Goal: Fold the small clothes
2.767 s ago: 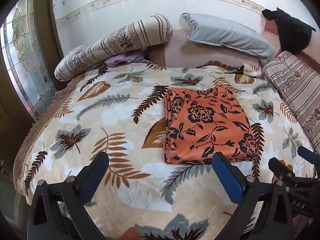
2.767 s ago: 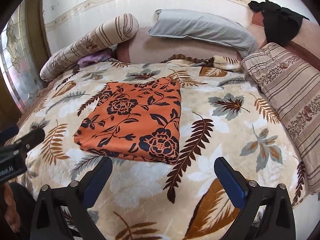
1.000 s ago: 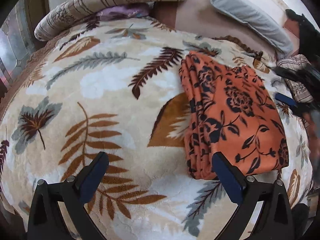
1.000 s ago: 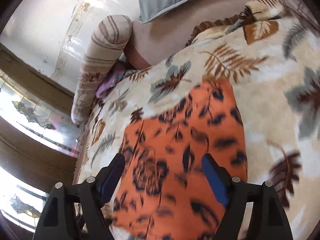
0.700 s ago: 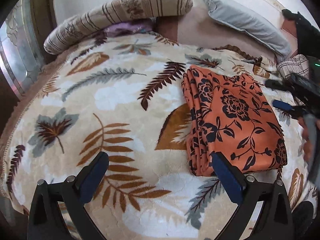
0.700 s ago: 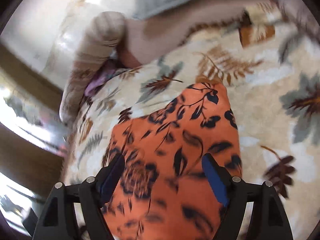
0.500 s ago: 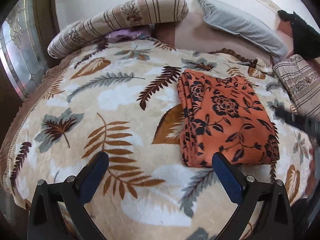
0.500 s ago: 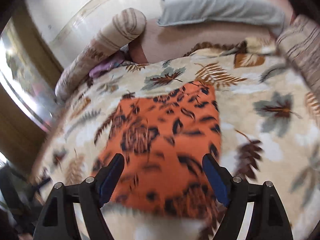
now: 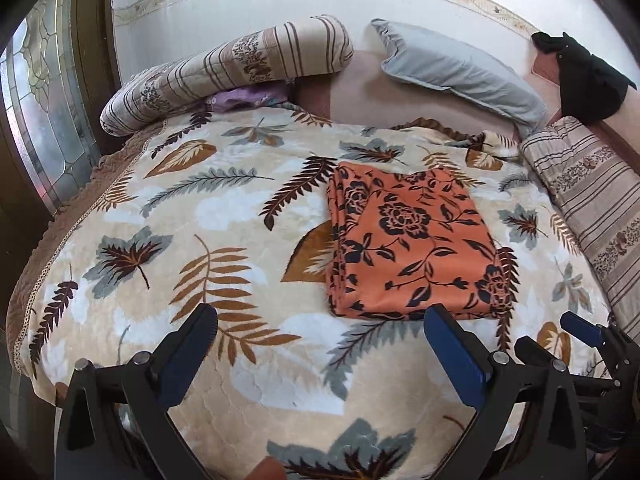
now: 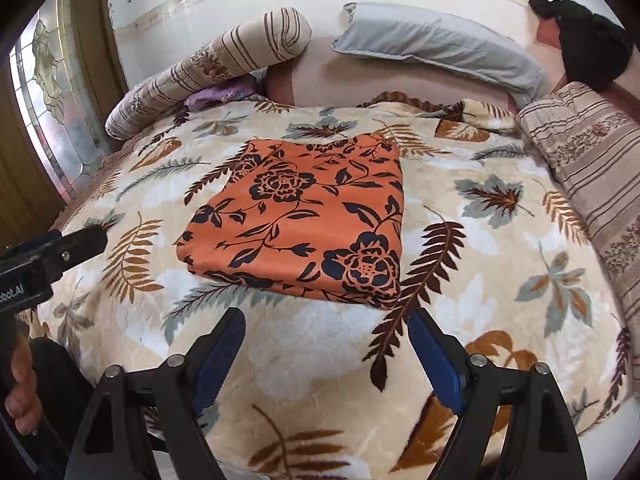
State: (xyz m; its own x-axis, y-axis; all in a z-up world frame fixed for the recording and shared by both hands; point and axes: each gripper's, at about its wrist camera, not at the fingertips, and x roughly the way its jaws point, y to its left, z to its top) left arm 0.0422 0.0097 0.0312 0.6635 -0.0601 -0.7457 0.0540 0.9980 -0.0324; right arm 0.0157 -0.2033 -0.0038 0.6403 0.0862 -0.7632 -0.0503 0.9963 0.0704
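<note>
**Folded cloth lies free on the bed, both tongs spread**

The orange cloth (image 10: 304,216) lies folded in a flat, layered rectangle on the bed (image 10: 320,344), about midway between the left and right edges and nearer the head end than the foot. Nothing touches it. The left gripper (image 9: 320,344) hovers over the foot end with its jaws spread and only blanket between them. The right gripper (image 10: 324,352) sits just short of the cloth's near edge; its jaws are opening and nothing is between them either.

By the look of it the fold is finished, so the risk now lies in disturbing it. The stacked layers show loose along the cloth's left edge (image 9: 334,240), and a finger catching there while passing low could peel the top layer back or skew the stack. The blanket is plush and soft, so a push on it near the cloth could tilt or slide the bundle. If another fold is intended, pinching only the top layer would, I judge, open the cloth instead of halving it. The two grippers are close together at the foot end and could knock each other.
</note>
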